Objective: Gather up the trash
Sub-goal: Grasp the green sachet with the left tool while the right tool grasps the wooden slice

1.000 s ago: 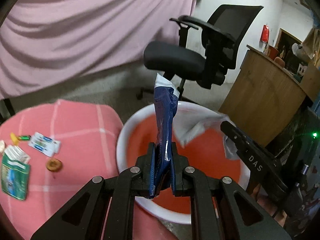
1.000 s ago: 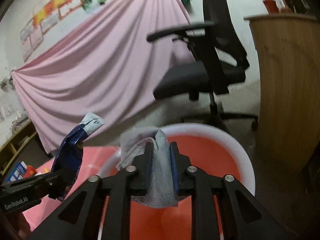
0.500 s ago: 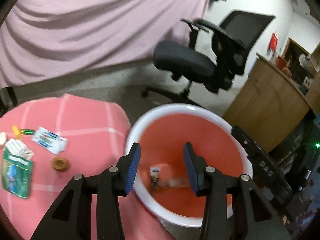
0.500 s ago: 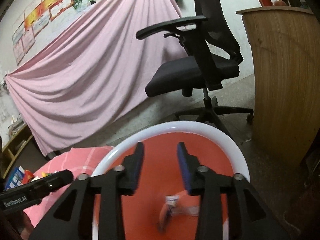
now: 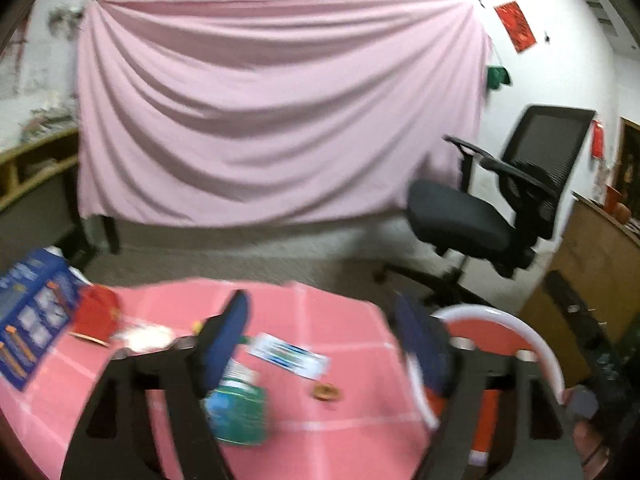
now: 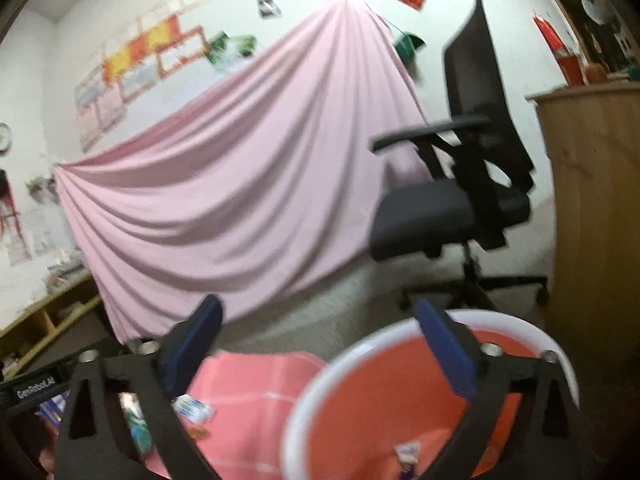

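Note:
My left gripper (image 5: 324, 340) is open and empty above the pink checked table (image 5: 352, 312). On the table lie a white-and-blue wrapper (image 5: 290, 355), a green packet (image 5: 238, 414) and a small brown round piece (image 5: 326, 392). The red bin with a white rim (image 5: 532, 344) stands off the table's right edge. My right gripper (image 6: 320, 344) is open and empty above the bin's near rim (image 6: 304, 400). A dropped wrapper (image 6: 406, 454) lies inside the bin.
A blue box (image 5: 28, 320) and a red packet (image 5: 96, 312) sit at the table's left. A black office chair (image 5: 492, 216) stands behind the bin, a wooden counter (image 5: 596, 256) at right. A pink draped sheet (image 5: 260, 120) covers the back wall.
Both grippers opened and dropped the blue wrapper and the grey cloth into the bin. Both have since tilted up and swung left, the left one over the table.

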### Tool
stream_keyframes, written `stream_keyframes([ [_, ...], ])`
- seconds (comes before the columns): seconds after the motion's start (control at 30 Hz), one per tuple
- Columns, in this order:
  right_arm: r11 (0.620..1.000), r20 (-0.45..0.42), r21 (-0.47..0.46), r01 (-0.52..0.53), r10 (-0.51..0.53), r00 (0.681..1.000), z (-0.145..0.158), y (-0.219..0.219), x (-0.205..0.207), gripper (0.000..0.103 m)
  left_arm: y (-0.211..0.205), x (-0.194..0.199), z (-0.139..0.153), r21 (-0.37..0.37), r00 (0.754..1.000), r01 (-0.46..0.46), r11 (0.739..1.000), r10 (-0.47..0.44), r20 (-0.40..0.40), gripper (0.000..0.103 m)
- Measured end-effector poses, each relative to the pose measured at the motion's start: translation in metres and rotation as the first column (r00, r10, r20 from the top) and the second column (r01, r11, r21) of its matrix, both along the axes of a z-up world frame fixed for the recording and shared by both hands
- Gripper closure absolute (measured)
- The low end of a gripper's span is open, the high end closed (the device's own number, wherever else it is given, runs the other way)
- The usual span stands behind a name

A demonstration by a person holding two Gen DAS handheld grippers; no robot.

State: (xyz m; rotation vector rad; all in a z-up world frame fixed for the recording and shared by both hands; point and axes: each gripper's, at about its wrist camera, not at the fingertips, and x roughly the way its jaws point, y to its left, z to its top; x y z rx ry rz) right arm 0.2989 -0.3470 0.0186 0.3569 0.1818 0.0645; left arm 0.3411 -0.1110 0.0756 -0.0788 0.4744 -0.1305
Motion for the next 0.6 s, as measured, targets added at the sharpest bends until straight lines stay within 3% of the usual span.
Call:
stream_keyframes([
  [0.03, 1.0, 0.035, -0.001, -0.017, 0.017, 0.999, 0.004, 0.008, -0.001, 0.0, 0.009, -0.005, 0.001, 0.005, 0.999, -0.028, 1.0, 0.028, 0.021, 0.005],
  [0.17, 0.998, 0.13, -0.034, -0.061, 0.065, 0.989, 0.015, 0.037, -0.005, 0.0, 0.052, -0.028, 0.003, -0.006, 0.984, -0.138, 0.99, 0.138, 0.115, 0.004],
  [0.3, 0.992, 0.188, -0.097, -0.084, 0.101, 0.977, 0.02, 0.068, -0.009, 0.0, 0.091, -0.043, 0.0, -0.028, 0.967, -0.192, 0.981, 0.194, 0.165, 0.004],
  [0.6, 0.954, 0.15, -0.274, -0.122, 0.168, 0.974, 0.005, 0.118, 0.001, 0.0, 0.135, -0.064, -0.029, -0.026, 0.947, -0.239, 0.971, 0.239, 0.214, 0.004],
])
